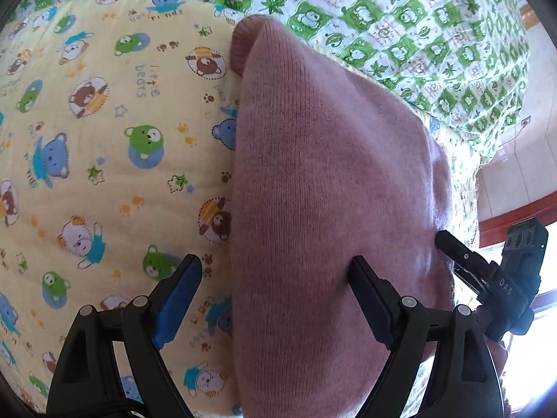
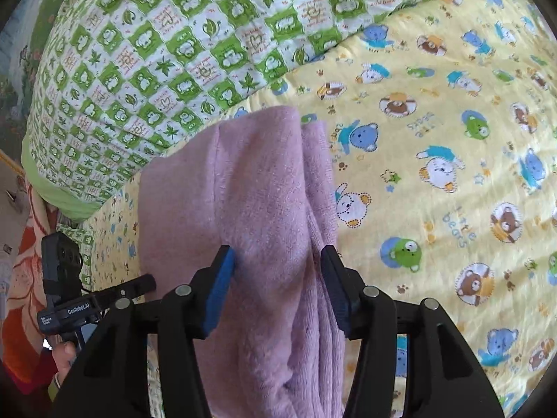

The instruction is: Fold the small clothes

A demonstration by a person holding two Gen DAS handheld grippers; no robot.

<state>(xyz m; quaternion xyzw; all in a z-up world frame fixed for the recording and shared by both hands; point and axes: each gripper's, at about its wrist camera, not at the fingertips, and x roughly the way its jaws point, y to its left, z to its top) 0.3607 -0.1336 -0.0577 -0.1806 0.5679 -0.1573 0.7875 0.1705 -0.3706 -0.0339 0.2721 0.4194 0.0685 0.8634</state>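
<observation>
Two-handed fold, seemingly close to done. Shows the knit [image 1: 330,174] lying long and narrow on the bear sheet [image 1: 104,139], doubled over itself, with the ribbed cuff [image 1: 243,45] at the far end and the green quilt [image 1: 383,35] bunched beyond.

Finds the left gripper [image 1: 275,261] spread wide above the near end, straddling the knit's long edge: one finger over the sheet, the other over the wool, nothing clamped. Looks placed there to square or catch that edge should it slide.

Finds the right gripper [image 2: 277,250] at the opposite end, jaws parted about halfway, with a soft ridge of stacked layers standing between the blue pads [image 2: 221,289]. Appears to sit beside them rather than pinched, though contact on the inner faces cannot be ruled out. Reads as a slackened hold, meant to leave the layers resting where laid without dragging them back up.

Leaves, by this judgement, only a clean lift of both tools and perhaps a smoothing pass. Carries one risk: fuzzy fabric clinging to a pad and pulling the top layer askew, so calls for a straight, slow lift.
</observation>
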